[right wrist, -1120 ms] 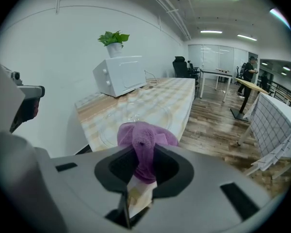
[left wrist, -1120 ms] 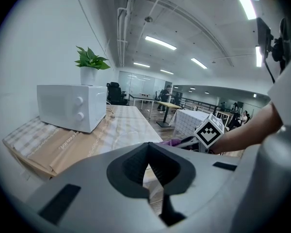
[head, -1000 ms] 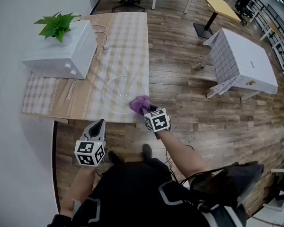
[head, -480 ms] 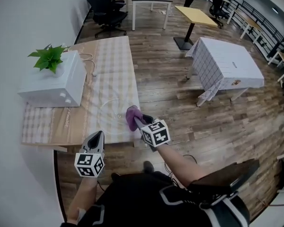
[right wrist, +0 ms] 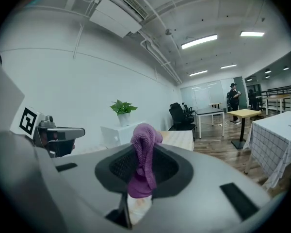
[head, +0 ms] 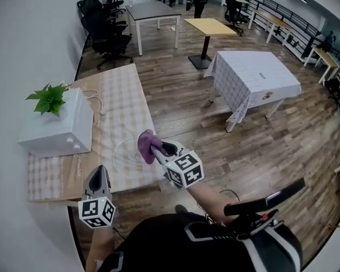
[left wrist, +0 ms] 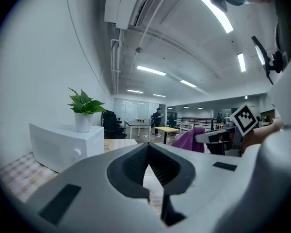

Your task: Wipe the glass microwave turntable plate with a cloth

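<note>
Pinching the purple cloth (head: pixel 147 143), the right gripper (head: pixel 160 150) has lifted above the glass plate (head: pixel 123 162), so wiping looks paused; the left gripper (head: pixel 97 177) is pressed together, empty.

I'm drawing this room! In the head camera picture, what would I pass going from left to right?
the white microwave → the purple cloth → the table with the checked cover

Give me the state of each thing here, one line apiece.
Left gripper: jaws shut, empty.
Right gripper: jaws shut on purple cloth.
Purple cloth: bunched, held in the air.
Glass turntable plate: flat on table.
Microwave: door shut.
Potted plant: upright on microwave.
</note>
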The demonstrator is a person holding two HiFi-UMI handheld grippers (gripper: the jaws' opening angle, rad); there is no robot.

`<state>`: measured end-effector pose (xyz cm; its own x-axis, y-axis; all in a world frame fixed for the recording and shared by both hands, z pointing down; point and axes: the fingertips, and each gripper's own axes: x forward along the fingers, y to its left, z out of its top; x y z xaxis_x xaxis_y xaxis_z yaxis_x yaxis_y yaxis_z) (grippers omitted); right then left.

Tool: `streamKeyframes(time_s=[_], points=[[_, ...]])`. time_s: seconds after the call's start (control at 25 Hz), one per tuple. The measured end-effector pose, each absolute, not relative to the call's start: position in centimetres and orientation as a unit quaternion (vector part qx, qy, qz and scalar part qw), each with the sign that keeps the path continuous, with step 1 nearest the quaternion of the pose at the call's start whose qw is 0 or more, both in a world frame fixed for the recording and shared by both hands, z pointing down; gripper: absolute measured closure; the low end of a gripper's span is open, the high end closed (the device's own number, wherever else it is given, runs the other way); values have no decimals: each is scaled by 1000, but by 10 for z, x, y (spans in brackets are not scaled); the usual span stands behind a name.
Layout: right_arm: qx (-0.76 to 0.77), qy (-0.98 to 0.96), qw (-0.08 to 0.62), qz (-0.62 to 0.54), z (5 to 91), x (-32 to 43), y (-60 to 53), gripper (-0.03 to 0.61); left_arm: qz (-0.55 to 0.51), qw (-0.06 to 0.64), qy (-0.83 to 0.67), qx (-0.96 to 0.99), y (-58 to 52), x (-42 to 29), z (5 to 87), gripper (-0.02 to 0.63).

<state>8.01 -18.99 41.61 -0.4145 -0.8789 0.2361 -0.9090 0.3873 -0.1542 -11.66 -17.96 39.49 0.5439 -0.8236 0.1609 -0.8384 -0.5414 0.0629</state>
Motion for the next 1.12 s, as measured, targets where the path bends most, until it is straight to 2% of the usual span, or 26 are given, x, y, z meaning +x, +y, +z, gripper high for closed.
streamKeyframes(time_s=[1.12], points=[[539, -835, 30, 109, 389, 59, -207, 506, 20, 81, -490, 868, -193, -130, 390, 609]])
